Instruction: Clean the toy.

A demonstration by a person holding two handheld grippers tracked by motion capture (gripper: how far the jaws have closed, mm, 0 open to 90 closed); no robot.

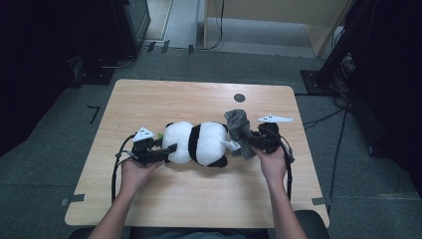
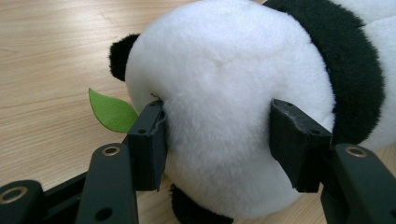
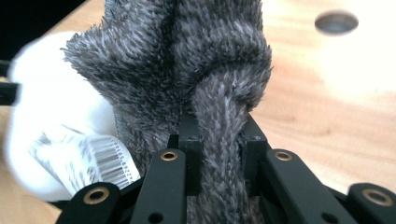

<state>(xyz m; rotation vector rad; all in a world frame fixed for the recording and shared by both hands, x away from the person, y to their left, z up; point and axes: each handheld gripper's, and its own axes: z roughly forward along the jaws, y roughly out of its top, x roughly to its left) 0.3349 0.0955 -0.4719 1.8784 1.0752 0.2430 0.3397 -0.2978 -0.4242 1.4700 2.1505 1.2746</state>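
A plump, fluffy panda plush (image 1: 199, 143) lies mid-table (image 1: 149, 99), its round white head squeezed by the left gripper (image 2: 217, 140) beside a green felt leaf (image 2: 111, 111). The right gripper (image 3: 219, 154) pinches shaggy grey cloth (image 3: 187, 60) tight, by a barcode tag (image 3: 93, 161).

A pale wooden table (image 1: 149, 99) with a round grommet hole (image 1: 239, 97); grey carpet (image 1: 59, 129) around it.

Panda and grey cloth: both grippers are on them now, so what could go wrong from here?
1. The left gripper pinches only soft plush on the panda; a pull may slip it free.
2. The right gripper clamps a thin fold of the cloth, which could slide out.
3. The cloth touches the panda's tag and may snag it.
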